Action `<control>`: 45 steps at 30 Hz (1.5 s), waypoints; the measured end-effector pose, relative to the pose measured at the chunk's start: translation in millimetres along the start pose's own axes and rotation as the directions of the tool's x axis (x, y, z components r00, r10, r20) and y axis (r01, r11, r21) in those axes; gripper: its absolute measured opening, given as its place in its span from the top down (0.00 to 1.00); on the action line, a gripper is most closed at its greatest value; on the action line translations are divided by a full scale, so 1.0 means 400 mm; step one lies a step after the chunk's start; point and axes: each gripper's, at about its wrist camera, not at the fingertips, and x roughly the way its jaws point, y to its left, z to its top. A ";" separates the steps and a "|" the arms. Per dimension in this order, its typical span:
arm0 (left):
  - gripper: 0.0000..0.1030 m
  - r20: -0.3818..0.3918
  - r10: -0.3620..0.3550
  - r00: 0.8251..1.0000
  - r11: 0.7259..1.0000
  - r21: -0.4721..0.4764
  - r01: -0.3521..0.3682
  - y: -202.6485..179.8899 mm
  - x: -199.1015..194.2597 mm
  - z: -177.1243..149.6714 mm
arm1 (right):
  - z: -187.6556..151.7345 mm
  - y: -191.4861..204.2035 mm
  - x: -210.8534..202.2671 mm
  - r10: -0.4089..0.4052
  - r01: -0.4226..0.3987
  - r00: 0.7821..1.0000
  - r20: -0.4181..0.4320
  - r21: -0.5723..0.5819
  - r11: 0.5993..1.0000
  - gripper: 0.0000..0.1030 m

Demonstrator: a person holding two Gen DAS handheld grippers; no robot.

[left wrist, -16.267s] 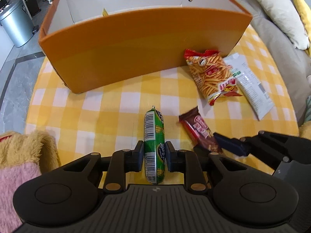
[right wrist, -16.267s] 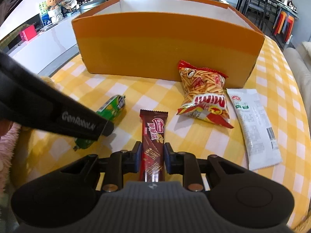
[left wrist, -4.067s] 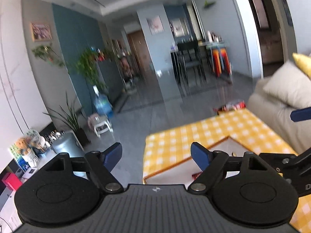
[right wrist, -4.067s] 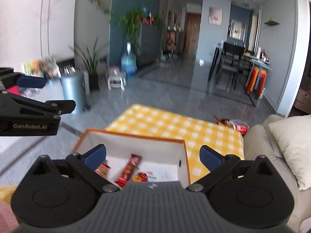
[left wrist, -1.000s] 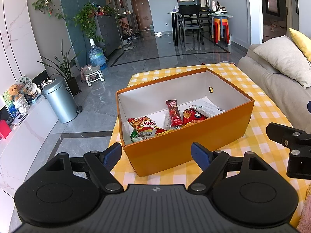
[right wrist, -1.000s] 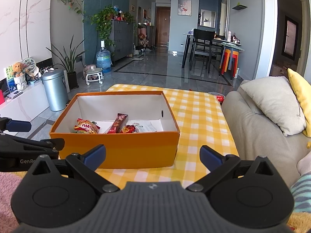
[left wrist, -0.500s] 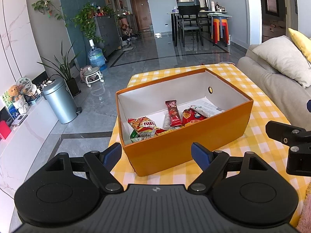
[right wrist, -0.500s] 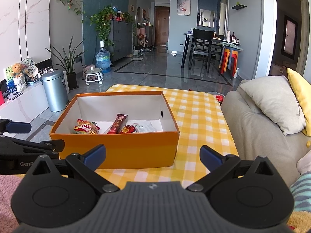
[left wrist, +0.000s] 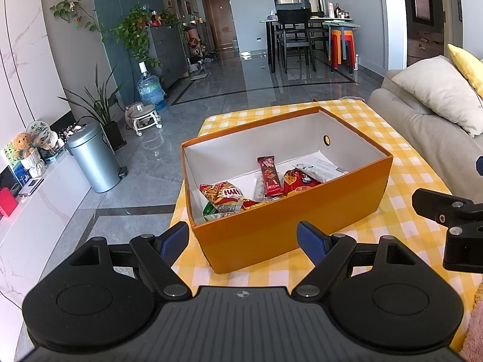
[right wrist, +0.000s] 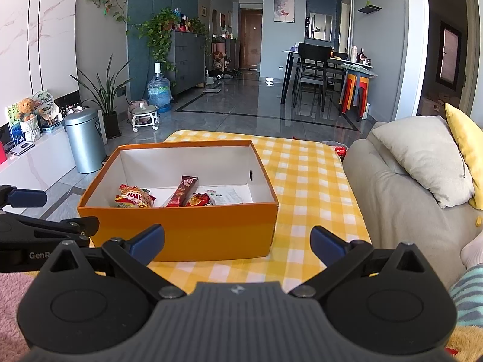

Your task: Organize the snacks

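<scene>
**Snacks boxed, both tongs held back**

The left gripper (left wrist: 243, 238) and right gripper (right wrist: 237, 242) hang spread wide and empty, pulled back on the near side of the orange box (left wrist: 289, 226), probably because nothing remains to fetch. Ahead of both, inside the box, lie the chip bag (left wrist: 225, 194), chocolate bar (left wrist: 270, 175), white packet (left wrist: 321, 169) and what seems a green wrapper (left wrist: 209, 211), half hidden. The checked tablecloth (right wrist: 305, 175) around the box shows no loose snacks.

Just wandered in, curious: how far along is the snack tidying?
Looks nearly finished: the red chip bag, brown chocolate bar and white packet lie inside the orange cardboard box. Left claw and right claw are open, empty. No loose snacks visible on the yellow checked tablecloth.
</scene>
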 end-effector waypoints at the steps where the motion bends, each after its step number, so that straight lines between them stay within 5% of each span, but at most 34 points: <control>1: 0.08 -0.001 0.000 1.000 1.000 -0.001 0.000 0.000 0.000 0.000 | -0.001 0.000 0.000 0.000 0.000 1.000 0.000 0.001 1.000 0.04; 45: 0.08 0.007 -0.019 1.000 1.000 -0.023 0.019 0.007 -0.028 0.019 | -0.008 0.015 -0.013 0.009 -0.009 1.000 -0.021 -0.004 1.000 0.04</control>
